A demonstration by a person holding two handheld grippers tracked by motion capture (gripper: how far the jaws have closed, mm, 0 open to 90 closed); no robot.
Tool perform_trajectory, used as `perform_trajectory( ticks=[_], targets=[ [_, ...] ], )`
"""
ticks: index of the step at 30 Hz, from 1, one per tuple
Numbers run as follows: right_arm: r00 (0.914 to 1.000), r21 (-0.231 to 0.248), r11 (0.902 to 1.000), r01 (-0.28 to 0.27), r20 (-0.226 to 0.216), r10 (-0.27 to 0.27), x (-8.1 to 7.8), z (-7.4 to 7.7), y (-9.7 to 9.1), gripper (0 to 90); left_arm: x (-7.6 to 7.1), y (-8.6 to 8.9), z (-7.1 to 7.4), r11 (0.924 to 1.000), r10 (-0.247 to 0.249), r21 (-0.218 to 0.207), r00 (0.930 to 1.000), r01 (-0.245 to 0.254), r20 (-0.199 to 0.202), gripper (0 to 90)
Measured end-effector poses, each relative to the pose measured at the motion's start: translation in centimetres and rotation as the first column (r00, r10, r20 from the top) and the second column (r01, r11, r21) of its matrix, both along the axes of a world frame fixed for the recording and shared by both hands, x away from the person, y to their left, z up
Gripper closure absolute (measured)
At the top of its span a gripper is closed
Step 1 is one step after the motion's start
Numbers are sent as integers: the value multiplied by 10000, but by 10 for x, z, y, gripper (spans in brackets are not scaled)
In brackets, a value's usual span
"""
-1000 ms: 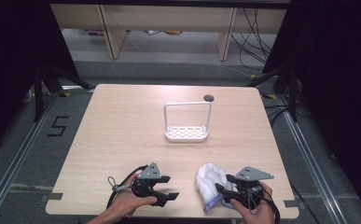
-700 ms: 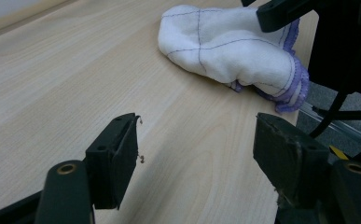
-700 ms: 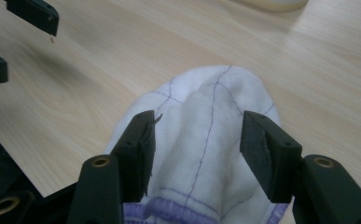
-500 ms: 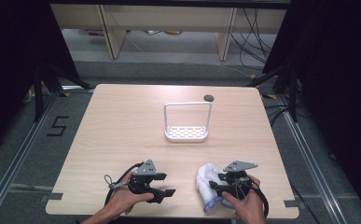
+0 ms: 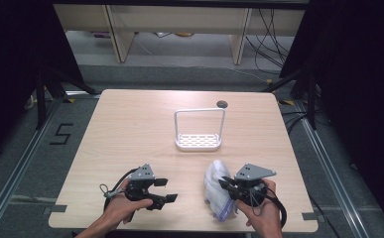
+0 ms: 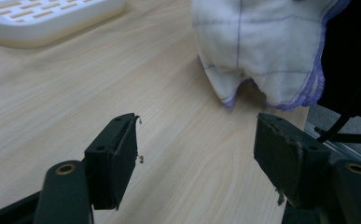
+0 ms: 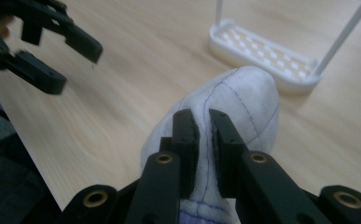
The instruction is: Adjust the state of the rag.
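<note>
A white cloth (image 5: 214,191) with a purple hem stands bunched up near the table's front edge, right of centre. My right gripper (image 5: 225,184) is shut on a fold of it; its jaws have just been closing, and in the right gripper view the pads (image 7: 185,133) pinch the cloth (image 7: 248,91) between them (image 7: 202,116). My left gripper (image 5: 166,190) is open to the left of the cloth, nothing between its jaws. In the left gripper view its jaws (image 6: 197,140) point at the cloth's hanging edge (image 6: 262,46), short of it. The left gripper (image 7: 52,46) also appears at the top left of the right gripper view.
A white slotted rack (image 5: 199,141) with a tall wire frame stands at the table's centre, beyond the cloth (image 6: 52,18) (image 7: 262,56). A round hole (image 5: 222,104) sits near the far edge. The table's front edge (image 5: 179,229) runs just below both hands.
The right gripper's jaws have closed onto the cloth and the hand has shifted left and slightly up, bunching the cloth taller. The left gripper has drifted a little, still open.
</note>
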State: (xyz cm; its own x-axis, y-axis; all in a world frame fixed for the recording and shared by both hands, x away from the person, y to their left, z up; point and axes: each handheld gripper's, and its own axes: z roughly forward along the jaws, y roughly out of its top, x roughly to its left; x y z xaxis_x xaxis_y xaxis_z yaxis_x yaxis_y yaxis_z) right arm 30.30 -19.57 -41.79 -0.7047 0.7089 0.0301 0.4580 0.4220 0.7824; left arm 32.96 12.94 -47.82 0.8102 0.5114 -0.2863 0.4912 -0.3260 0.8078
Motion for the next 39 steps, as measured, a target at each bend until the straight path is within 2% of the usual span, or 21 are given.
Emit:
perform_trajectory(
  ticks=[6, 8, 9, 10, 14, 15, 16, 17, 19, 20, 21, 22, 24, 26, 27, 29, 30, 32, 35, 36, 39],
  targets=[
    [9944, 463, 9973, -571, 918, 527, 0, 37, 17, 824, -1, 19, 6, 9988, 434, -208, 9990, -432, 59, 293],
    [9945, 591, 9965, -586, 904, 531, 0, 41, 20, 824, -1, 26, 7, 9978, 547, -372, 9985, -544, 70, 290],
    [9905, 614, 9950, -790, 1178, 713, 4, 44, 29, 823, -1, 32, 10, 9968, 705, -369, 9975, -703, 35, 290],
    [9916, 736, 9938, -836, 1053, 756, 6, 43, 35, 823, -1, 32, 10, 9968, 705, -369, 9975, -703, 35, 289],
    [9913, 613, 9918, -1119, 767, 1071, 15, 29, 53, 822, -1, 39, 10, 9956, 912, -229, 9958, -910, 86, 288],
    [9927, 500, 9919, -1164, 381, 1146, 22, 12, 65, 821, 0, 42, 7, 9957, 895, -249, 9959, -891, 130, 287],
    [9927, 500, 9919, -1164, 381, 1146, 22, 12, 65, 821, 0, 42, 7, 9957, 895, -249, 9959, -891, 130, 287],
    [9943, -194, 9941, -1069, -65, 1068, 30, -9, 76, 814, 3, 43, 4, 9957, 922, -25, 9956, -922, 147, 286],
    [9947, -657, 9931, -975, -400, 951, 34, -25, 82, 804, 6, 43, -2, 9961, 874, 149, 9962, -873, -63, 283],
    [9947, -657, 9931, -975, -400, 951, 34, -25, 82, 804, 6, 43, -2, 9961, 874, 149, 9962, -873, -63, 283],
    [9920, -1044, 9884, -1107, -727, 1035, 37, -40, 86, 754, 9, 40, -10, 9947, 920, 480, 9956, -911, -167, 287],
    [9920, -1044, 9884, -1107, -727, 1035, 37, -40, 86, 754, 9, 40, -10, 9947, 920, 480, 9956, -911, -167, 291],
    [9848, -1445, 9799, -1374, -1260, 1195, 38, -55, 91, 635, 9, 33, -19, 9927, 743, 975, 9968, -712, -284, 295],
    [9836, -1389, 9790, -1489, -1231, 1322, 37, -55, 89, 576, 9, 28, -22, 9905, 521, 1285, 9985, -496, -165, 297],
    [9868, -1147, 9833, -1416, -954, 1310, 37, -53, 87, 541, 8, 26, -22, 9898, 538, 1326, 9984, -514, -150, 297],
    [9890, -646, 9928, -1009, -1150, 931, 34, -41, 76, 487, 9, 24, -23, 9901, 477, 1329, 9987, -448, -185, 296],
    [9927, -450, 9952, -870, -880, 828, 34, -35, 70, 475, 9, 23, -23, 9905, 508, 1288, 9986, -484, -151, 297],
    [9940, -409, 9957, -828, -746, 796, 35, -30, 62, 475, 10, 24, -23, 9894, 484, 1378, 9987, -459, -146, 296],
    [9972, -640, 9977, 205, -701, -250, 37, -28, 34, 475, 18, 24, -23, 9925, 781, 980, 9958, -731, -481, 300],
    [9945, -855, 9955, 396, -932, -476, 39, -31, 29, 474, 20, 23, -24, 9921, 877, 941, 9947, -824, -529, 303],
    [9895, -802, 9950, 603, -1260, -701, 43, -39, 21, 479, 24, 20, -25, 9909, 1074, 894, 9918, -1010, -698, 312]
  ],
)
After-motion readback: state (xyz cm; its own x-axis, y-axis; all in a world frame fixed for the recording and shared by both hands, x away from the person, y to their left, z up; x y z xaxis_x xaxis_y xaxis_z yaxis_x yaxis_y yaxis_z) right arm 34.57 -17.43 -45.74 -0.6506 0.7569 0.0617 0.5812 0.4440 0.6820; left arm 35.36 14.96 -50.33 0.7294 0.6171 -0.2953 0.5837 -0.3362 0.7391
